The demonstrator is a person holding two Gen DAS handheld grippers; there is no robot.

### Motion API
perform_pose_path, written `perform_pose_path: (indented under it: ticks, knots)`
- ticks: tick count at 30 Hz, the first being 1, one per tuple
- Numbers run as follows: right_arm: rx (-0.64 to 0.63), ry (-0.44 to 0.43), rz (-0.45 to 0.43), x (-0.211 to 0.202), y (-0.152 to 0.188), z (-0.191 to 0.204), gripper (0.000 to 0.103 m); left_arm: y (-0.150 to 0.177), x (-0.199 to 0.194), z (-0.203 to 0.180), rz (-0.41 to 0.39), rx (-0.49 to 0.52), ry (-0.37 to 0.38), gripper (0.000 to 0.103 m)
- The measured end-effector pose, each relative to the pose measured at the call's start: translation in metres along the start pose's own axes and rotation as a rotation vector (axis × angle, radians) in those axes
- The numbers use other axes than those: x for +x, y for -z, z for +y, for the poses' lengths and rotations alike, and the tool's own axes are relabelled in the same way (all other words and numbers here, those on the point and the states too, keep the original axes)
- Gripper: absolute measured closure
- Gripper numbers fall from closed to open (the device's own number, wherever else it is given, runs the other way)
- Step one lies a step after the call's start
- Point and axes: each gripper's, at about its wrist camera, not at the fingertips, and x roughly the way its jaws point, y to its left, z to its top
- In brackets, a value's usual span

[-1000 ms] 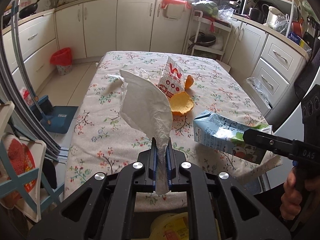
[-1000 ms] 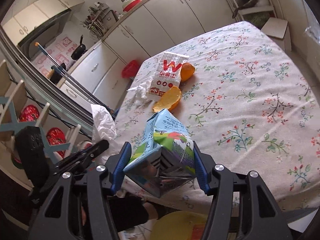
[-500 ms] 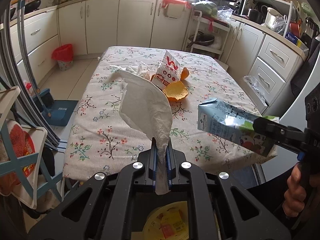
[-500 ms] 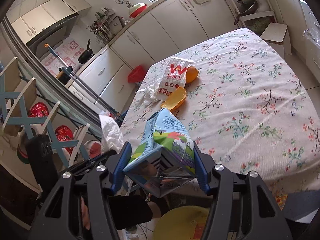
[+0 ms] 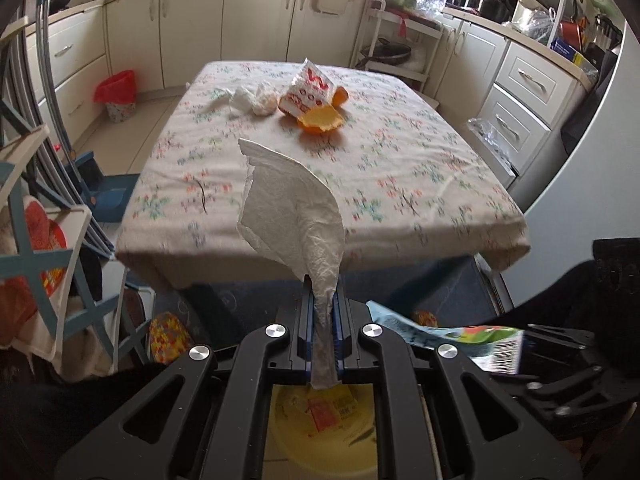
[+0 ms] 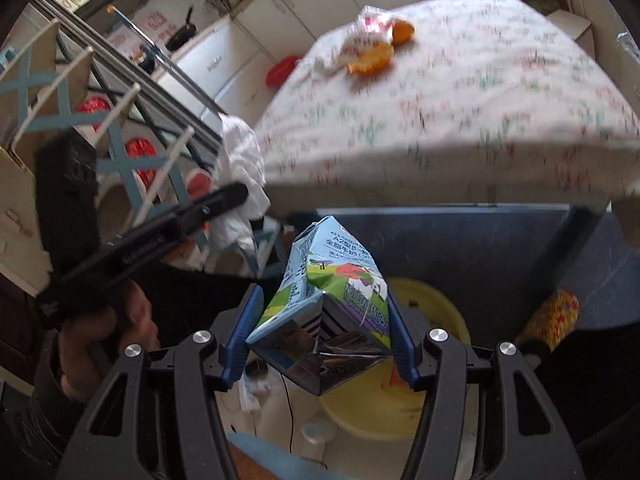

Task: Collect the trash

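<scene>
My left gripper (image 5: 322, 312) is shut on a crumpled white paper towel (image 5: 294, 204) that stands up from its blue pads. My right gripper (image 6: 320, 328) is shut on a light blue milk carton (image 6: 332, 280), pressed between both blue pads; the carton (image 5: 448, 340) also shows at the lower right of the left wrist view. Both grippers hang off the near edge of the floral-cloth table (image 5: 400, 184), above a yellow bin (image 5: 324, 432) on the floor, also the yellow bin (image 6: 432, 360). On the table lie a red-and-white snack bag (image 5: 308, 90), orange peels (image 5: 320, 122) and crumpled tissues (image 5: 250, 100).
A folding rack with blue crossbars (image 5: 36, 240) stands at the left. A red-lined waste basket (image 5: 118, 96) sits by the far cabinets. A blue dustpan (image 5: 108, 196) lies on the floor left of the table. Drawers and a cluttered counter (image 5: 528, 80) line the right.
Both grippers have drawn back from over the table to beyond its near edge and dipped lower. The yellow bin now shows larger beneath them. Towel and carton stay gripped.
</scene>
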Motion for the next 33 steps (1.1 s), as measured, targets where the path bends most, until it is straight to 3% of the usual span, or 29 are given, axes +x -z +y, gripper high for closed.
perform_pose_path:
  ticks: [4,12,16,21,23,28,33]
  knots:
    - [-0.035,0.055,0.083,0.016,0.014,0.002,0.045,0.025,-0.001,-0.004,0.059,-0.019,0.032,0.096]
    - [-0.067,0.137,0.169,0.031,0.023,0.003,0.044,0.071,0.016,-0.025,0.224,-0.020,0.104,0.095]
    - [-0.052,0.188,0.185,0.038,0.023,0.001,0.035,0.080,0.022,-0.025,0.269,-0.039,0.108,0.094]
    - [0.024,0.199,0.153,0.030,0.023,-0.012,0.033,0.088,0.029,-0.022,0.324,-0.050,0.078,0.064]
    - [0.066,0.191,0.134,0.027,0.024,-0.018,0.031,0.089,0.029,-0.023,0.323,-0.044,0.074,0.041]
    - [0.110,0.178,0.089,0.018,0.025,-0.023,0.029,0.086,0.023,-0.031,0.277,0.006,0.005,0.019]
    - [0.146,0.160,0.048,0.010,0.024,-0.027,0.028,0.079,0.013,-0.032,0.180,0.028,-0.113,0.011]
